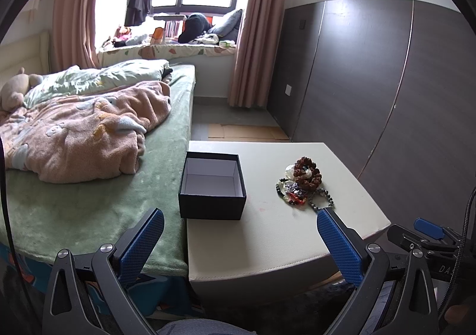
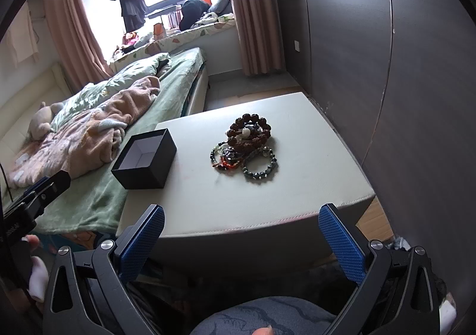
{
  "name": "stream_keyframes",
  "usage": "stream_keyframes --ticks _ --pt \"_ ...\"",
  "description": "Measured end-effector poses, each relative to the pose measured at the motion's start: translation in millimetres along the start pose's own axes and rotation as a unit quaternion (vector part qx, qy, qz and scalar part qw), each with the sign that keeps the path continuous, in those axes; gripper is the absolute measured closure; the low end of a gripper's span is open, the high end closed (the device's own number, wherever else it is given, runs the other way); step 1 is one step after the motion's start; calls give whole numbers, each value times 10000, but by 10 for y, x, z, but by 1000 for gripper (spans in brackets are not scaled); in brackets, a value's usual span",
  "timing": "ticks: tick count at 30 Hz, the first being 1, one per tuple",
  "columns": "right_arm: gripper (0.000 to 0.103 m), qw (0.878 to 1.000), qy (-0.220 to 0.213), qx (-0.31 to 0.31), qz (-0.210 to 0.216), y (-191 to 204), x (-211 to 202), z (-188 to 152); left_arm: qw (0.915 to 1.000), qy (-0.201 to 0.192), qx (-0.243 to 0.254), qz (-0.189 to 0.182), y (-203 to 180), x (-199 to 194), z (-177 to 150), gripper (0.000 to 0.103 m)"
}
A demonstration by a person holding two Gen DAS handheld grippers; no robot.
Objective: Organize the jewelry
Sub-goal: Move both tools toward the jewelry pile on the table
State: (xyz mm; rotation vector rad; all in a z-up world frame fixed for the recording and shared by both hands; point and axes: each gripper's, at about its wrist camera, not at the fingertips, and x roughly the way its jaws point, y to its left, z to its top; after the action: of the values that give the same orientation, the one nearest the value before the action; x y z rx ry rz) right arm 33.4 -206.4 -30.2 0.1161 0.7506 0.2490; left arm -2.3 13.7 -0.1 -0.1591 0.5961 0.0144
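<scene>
An open black box (image 1: 212, 185) with a white inside stands empty at the left edge of a cream table (image 1: 276, 234). A pile of beaded bracelets (image 1: 303, 183) lies to its right, with a brown bead bracelet on top. My left gripper (image 1: 240, 217) is open and empty, held back at the table's near edge. In the right wrist view the box (image 2: 145, 159) and the bracelet pile (image 2: 247, 148) lie ahead. My right gripper (image 2: 241, 214) is open and empty, short of the table's (image 2: 267, 201) near edge.
A bed (image 1: 89, 186) with a green sheet and pink blanket (image 1: 80, 133) adjoins the table on the left. A dark wardrobe wall (image 1: 386, 82) runs along the right. A window seat (image 1: 166, 49) with clutter lies at the back.
</scene>
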Motion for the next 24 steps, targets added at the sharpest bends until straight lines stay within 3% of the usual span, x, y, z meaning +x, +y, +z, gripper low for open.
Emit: stream_keyframes --ticks 13,24 --pt "0 9997 134 36 178 12 26 127 9993 200 -6 -308 37 96 124 1" --pt "0 9969 1 596 510 -152 154 520 9975 222 -217 -632 -9 239 604 1"
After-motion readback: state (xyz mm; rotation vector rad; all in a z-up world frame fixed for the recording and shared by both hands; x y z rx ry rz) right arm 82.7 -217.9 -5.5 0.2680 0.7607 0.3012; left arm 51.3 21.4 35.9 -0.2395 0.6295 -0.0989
